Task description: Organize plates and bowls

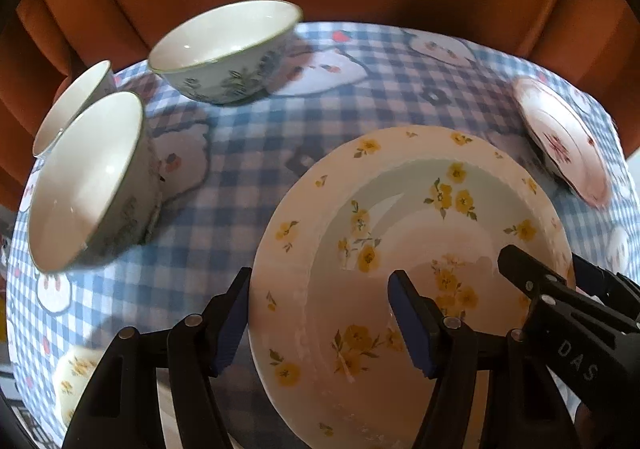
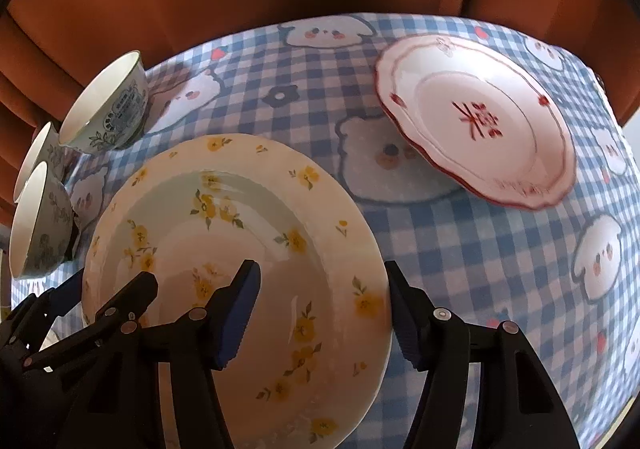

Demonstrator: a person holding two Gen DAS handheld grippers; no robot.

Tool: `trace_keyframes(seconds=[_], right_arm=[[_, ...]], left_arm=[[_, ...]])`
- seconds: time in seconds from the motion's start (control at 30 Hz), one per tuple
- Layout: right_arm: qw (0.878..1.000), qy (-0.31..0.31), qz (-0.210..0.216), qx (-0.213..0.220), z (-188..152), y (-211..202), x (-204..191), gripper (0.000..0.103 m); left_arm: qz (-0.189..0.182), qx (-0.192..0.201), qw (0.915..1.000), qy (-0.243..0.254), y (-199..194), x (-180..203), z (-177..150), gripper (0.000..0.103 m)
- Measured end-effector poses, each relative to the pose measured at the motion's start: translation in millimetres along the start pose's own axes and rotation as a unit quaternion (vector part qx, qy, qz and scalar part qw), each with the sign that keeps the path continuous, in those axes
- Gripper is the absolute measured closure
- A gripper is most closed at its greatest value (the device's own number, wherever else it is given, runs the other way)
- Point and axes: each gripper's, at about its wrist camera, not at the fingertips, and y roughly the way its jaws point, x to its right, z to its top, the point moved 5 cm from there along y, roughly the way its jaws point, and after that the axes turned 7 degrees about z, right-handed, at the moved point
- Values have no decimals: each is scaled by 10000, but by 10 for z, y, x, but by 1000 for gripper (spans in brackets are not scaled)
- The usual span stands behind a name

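Both grippers straddle opposite rims of the yellow-flowered plate (image 1: pixel 400 249) on the checked tablecloth (image 1: pixel 240 153), the left gripper (image 1: pixel 320 321) on its left edge and the right gripper (image 2: pixel 324 313) on its right, jaws apart and apparently not yet clamped.

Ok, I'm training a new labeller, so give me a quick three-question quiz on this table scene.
1. True or false: the red-patterned plate is stacked on the yellow-flower plate.
2. How many green-patterned bowls stand on the tablecloth? A two, B three, C five.
3. Fill in: the left gripper and the right gripper each straddle the yellow-flower plate's ____.
Key: 1 false; 2 B; 3 rim.
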Motion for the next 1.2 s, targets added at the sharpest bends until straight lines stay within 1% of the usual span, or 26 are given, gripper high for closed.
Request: trace_keyframes(seconds=[0.2, 0.37, 0.4, 0.47, 0.53, 0.6, 0.63, 0.73, 0.87, 0.97, 1.0, 1.07, 1.2], right_arm=[[9996, 177, -190, -112, -266, -170, 267, 38], [9987, 296, -346, -231, -516, -303, 444, 38], [9986, 320, -337, -261, -556, -324, 476, 38], [9986, 349, -278, -298, -635, -363, 523, 38], [9990, 205, -251, -296, -663, -371, 519, 38], [9991, 162, -210, -325, -665, -352, 516, 36], [9991, 205, -174, -338, -669, -338, 530, 36], [9990, 323, -81, -284, -650, -327, 542, 36], [9992, 235, 157, -277, -605, -303, 566, 36], [9992, 200, 188, -294, -598, -306, 576, 36], [9992, 180, 197, -294, -603, -308, 573, 36], [9990, 190, 252, -324, -613, -313, 570, 38], [9984, 335, 231, -392, -626, -330, 604, 38]], left_arm=[[-281, -141, 9993, 214, -169, 260, -290, 35], [-592, -372, 9975, 120, -279, 349, -478, 35], [-585, -380, 9974, 153, -293, 364, -503, 35], [-427, -320, 9981, 300, -306, 411, -537, 35], [-312, -318, 9985, 329, -288, 429, -533, 35], [-261, -413, 9985, 261, -233, 427, -531, 35], [-255, -473, 9983, 211, -202, 425, -540, 33], [-235, -481, 9986, 43, -177, 423, -538, 32], [-201, -512, 9984, -148, -155, 441, -528, 30], [-108, -459, 9987, -211, -170, 458, -531, 30], [-93, -443, 9987, -230, -172, 461, -525, 31], [-39, -423, 9987, -281, -192, 476, -520, 32], [67, -359, 9991, -202, -259, 528, -534, 33]])
